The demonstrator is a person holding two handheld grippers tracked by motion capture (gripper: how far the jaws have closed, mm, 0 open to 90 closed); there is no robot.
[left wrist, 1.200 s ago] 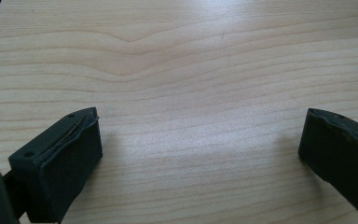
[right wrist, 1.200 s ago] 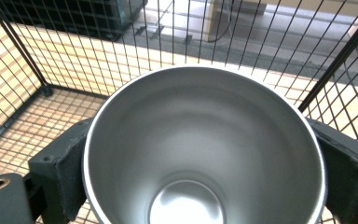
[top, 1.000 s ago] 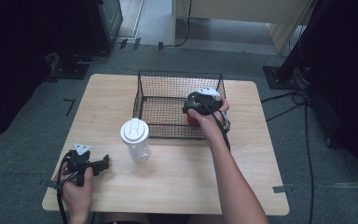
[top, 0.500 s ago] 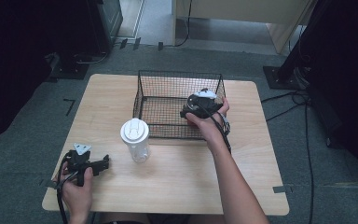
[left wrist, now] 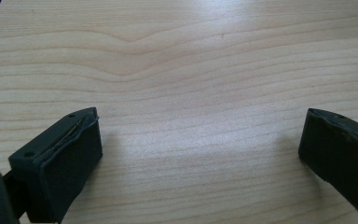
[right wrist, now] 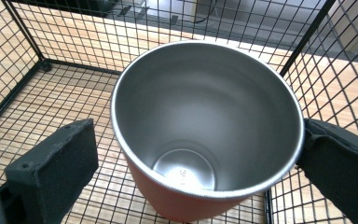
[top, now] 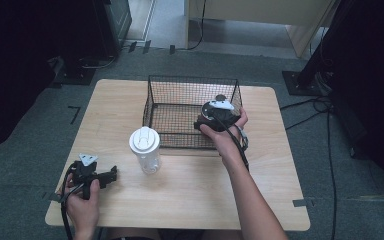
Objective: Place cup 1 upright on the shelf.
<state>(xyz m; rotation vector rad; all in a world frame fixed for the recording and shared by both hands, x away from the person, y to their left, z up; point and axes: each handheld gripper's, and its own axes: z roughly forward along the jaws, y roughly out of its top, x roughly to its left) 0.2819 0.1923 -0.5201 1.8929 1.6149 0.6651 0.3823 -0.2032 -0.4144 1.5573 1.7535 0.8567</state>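
A steel cup [right wrist: 205,130] with a red outside stands upright on the floor of the black wire basket [right wrist: 28,46], in its right near corner. My right gripper [right wrist: 196,163] sits around the cup with its jaws wide. They have just been opening. The left pad [right wrist: 70,158] stands clear of the cup wall and the right pad [right wrist: 335,158] is next to the rim. From above, the right gripper [top: 215,117] hangs over the basket [top: 192,78] and covers the cup. My left gripper [top: 105,175] rests open on the table's near left, with bare wood between its jaws [left wrist: 200,158].
A clear bottle with a white lid [top: 145,150] stands on the wooden table [top: 190,200] just in front of the basket's near left corner. Cables trail from both grippers. Dark equipment and floor cables surround the table.
The right gripper has drawn back a little toward the basket's near wall, and the red of the cup seen beside it earlier is now covered. The left gripper has stayed put.
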